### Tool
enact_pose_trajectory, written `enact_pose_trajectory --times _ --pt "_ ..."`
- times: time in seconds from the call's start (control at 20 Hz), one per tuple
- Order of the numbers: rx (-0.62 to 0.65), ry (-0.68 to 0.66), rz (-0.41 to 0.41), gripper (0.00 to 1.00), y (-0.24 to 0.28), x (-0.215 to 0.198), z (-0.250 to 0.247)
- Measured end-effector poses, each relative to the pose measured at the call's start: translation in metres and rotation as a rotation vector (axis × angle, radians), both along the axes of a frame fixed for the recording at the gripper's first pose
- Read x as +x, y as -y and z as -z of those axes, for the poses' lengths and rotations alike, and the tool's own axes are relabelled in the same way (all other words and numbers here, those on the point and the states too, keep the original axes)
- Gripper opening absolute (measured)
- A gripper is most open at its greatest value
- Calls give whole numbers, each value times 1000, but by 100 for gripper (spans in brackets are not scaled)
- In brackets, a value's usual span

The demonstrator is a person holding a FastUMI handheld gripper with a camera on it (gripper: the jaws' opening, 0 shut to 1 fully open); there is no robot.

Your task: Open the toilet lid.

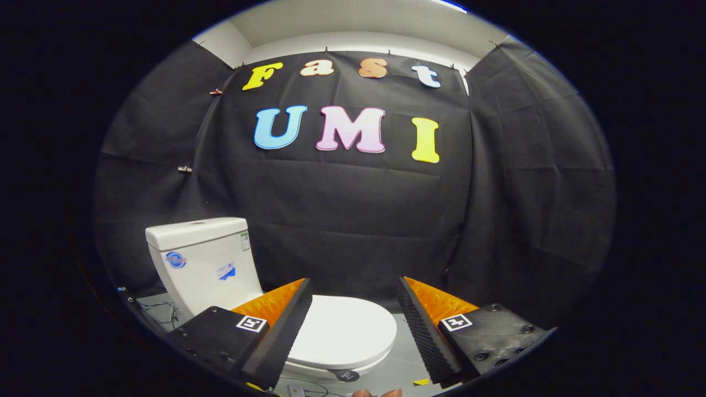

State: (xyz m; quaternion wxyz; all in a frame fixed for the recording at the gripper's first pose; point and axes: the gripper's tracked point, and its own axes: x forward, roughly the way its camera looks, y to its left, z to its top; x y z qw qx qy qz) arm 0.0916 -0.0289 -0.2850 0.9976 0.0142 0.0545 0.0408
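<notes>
Spread tool [353,309] above smooth oval lid [347,331]

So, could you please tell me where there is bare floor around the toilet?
Bare grey floor lies beside the closed toilet lid, between the open gripper fingers. Behind the tank, cables crowd the floor by the wall.

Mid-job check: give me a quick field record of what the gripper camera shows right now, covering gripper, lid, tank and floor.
gripper: gripper open, fingers spread wide, holding nothing
lid: toilet lid down, flat and closed, lying between and just beyond the fingers
contact: none visible; both fingers appear clear of the lid
tank: toilet tank upright behind the lid, beyond the left finger
floor: grey floor with cables beside the tank
task state: lid not yet opened
</notes>
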Motion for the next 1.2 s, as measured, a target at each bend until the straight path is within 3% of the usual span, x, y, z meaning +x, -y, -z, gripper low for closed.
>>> enact_pose_trajectory --times 0.45,1.2 --pt "241 -251 -20 99 17 0 127" --pt "768 -627 41 99 47 4 263"
